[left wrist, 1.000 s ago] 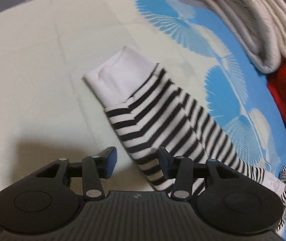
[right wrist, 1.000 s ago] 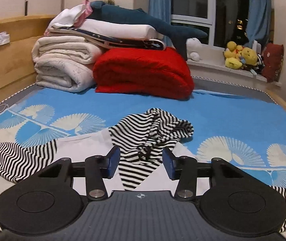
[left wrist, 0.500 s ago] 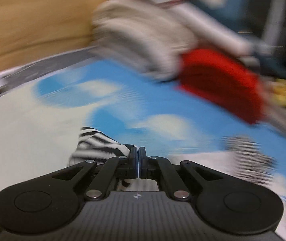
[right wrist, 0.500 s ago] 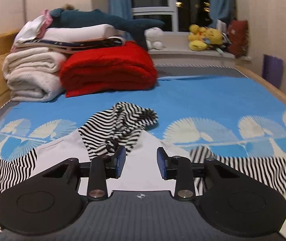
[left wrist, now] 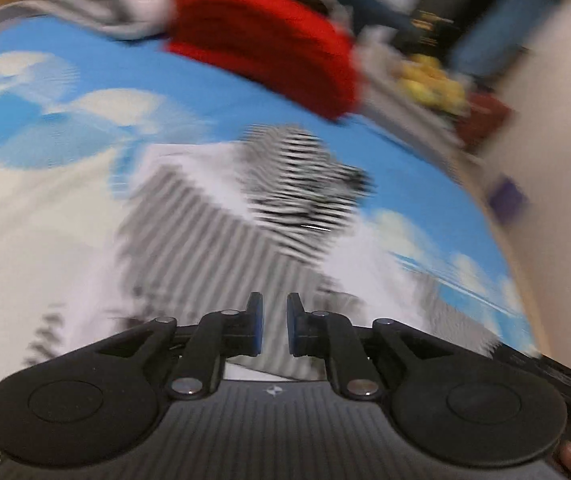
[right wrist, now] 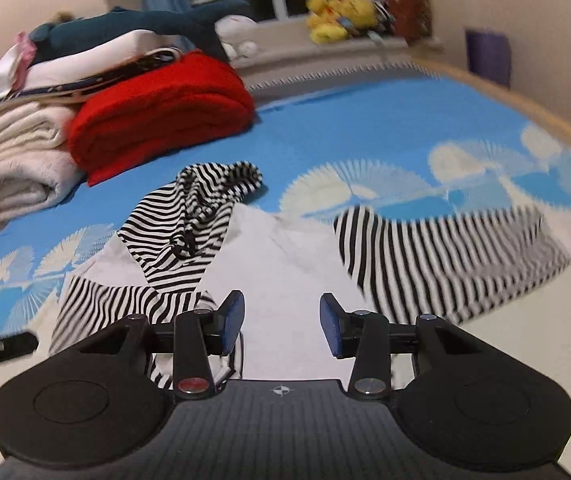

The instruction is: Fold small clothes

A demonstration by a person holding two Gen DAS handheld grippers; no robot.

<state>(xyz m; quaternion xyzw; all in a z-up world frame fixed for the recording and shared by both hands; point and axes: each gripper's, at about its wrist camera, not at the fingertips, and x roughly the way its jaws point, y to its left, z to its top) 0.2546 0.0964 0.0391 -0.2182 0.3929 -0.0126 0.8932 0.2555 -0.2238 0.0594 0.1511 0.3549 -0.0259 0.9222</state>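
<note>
My left gripper (left wrist: 271,328): jaws just parted to a narrow gap, holding nothing. My right gripper (right wrist: 281,322): about half open after opening wider, empty. Striped top (right wrist: 285,264): spread on the bed (right wrist: 365,128) below both, one sleeve (right wrist: 133,308) folded inward.

No words, labels or numbers to read anywhere here, only a small round crosshair mark on each black ribbed hand-held gripper body (right wrist: 283,391).
</note>
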